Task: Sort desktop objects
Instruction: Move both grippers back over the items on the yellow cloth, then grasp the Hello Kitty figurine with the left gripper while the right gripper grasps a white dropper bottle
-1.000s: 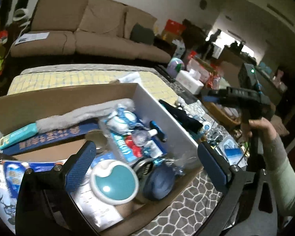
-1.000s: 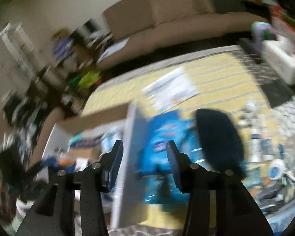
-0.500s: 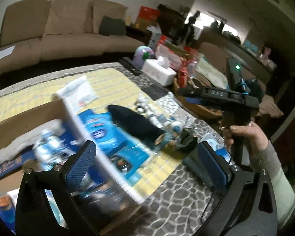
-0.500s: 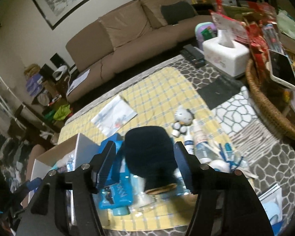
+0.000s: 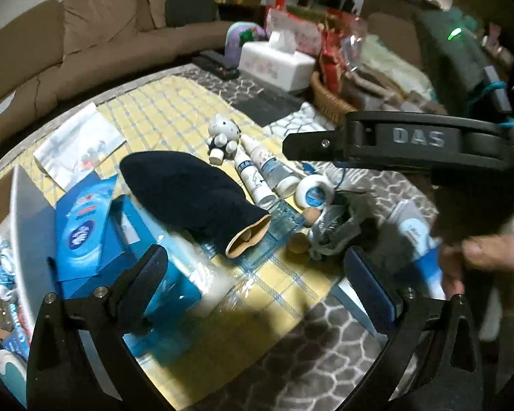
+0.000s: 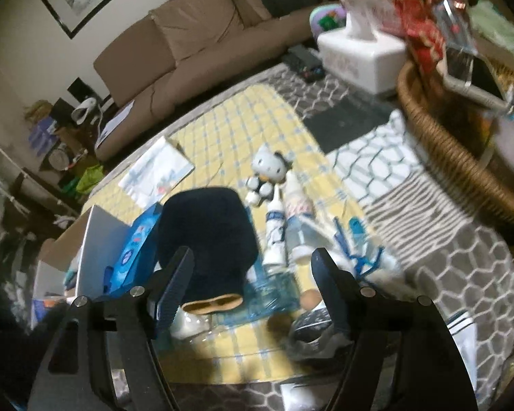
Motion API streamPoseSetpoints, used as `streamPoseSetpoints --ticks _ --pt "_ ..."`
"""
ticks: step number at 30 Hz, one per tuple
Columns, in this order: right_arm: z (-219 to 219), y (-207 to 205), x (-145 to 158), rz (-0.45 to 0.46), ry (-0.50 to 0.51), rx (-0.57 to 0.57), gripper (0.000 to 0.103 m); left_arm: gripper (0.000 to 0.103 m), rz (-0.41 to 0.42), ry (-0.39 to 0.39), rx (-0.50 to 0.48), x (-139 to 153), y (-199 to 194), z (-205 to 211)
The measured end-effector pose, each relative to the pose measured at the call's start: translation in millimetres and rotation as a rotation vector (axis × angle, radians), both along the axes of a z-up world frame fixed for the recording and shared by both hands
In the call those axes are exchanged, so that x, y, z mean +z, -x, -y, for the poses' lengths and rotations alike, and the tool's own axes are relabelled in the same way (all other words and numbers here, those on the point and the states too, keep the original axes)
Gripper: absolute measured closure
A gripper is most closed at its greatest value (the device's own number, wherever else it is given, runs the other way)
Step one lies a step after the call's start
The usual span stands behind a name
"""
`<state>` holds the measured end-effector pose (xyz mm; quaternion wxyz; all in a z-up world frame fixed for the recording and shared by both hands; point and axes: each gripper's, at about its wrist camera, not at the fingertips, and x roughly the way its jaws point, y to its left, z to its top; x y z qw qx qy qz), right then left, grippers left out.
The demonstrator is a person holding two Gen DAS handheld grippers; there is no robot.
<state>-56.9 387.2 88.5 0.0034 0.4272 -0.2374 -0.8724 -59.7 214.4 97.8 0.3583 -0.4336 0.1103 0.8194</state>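
Both units empty. Left hand-held gripper (image 5: 257,274) has its jaws spread wide, nothing between them; right hand-held gripper (image 6: 253,284) likewise spread and empty, hovering above the clutter.

Landmark: dark navy fabric pouch with tan lining (image 6: 205,236), lying on the yellow checked cloth (image 6: 243,126) that covers the counter. The items to sort are clustered round it:
- blue tissue packs (image 5: 85,226) touching the pouch on its box side, leaning on the white wall of the open cardboard box (image 5: 27,239).
- two white squeeze bottles (image 6: 284,226) just beside the pouch on the far side from the box, lying parallel and touching.
- small grey-and-white plush cat (image 6: 267,171) just beyond the bottles.
- clear blue plastic tray (image 6: 274,294) partly under the pouch mouth.
- white tape roll (image 5: 313,191) and crumpled grey bag (image 5: 339,226) further out past the bottles.

Risks (judgement): 
- items are packed tight, so a wide descent could clip a neighbour or roll the bottles. 
- soft pouch may sag or drag the tray along. 
- the two grippers sit near each other; collision possible.

Room: open cloth beyond the pouch toward the white paper sheet (image 6: 157,171); woven wicker basket (image 6: 438,137) bounds the bottle side; the box wall bounds the other.
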Motion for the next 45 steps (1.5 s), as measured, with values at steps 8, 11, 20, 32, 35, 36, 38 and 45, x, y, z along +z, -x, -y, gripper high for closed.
streamPoseSetpoints --ticks 8,11,20,32,35,36,38,45 --pt "-13.8 -3.4 -5.8 0.007 0.06 -0.032 0.029 0.04 -0.031 0.102 0.047 -33.8 23.4 -18.4" --pt "-14.1 -4.8 -7.4 0.007 0.063 -0.019 0.029 0.05 -0.008 0.107 0.051 -45.6 28.7 -17.2" --pt "-10.2 -2.6 -9.0 0.011 0.086 -0.007 0.029 0.085 0.042 0.027 0.019 -39.1 24.8 -11.5" --pt "-45.3 -4.6 -11.5 0.007 0.066 -0.124 0.029 0.059 0.081 -0.104 0.036 20.2 48.1 6.7" --pt "-47.1 5.1 -15.4 0.019 0.049 -0.121 0.03 0.047 0.052 -0.031 0.032 27.2 73.8 -9.7" --pt "-47.8 7.4 -15.9 0.019 0.051 -0.124 0.03 0.046 0.047 -0.013 0.03 27.3 83.1 -16.2" --pt "-48.3 10.7 -15.8 0.019 0.05 -0.131 0.03 0.043 0.046 0.025 0.025 24.5 102.4 -32.1" --pt "-44.4 19.2 -24.2 0.051 -0.028 -0.101 0.03 0.042 0.116 0.147 -0.009 -18.0 164.8 -104.8"
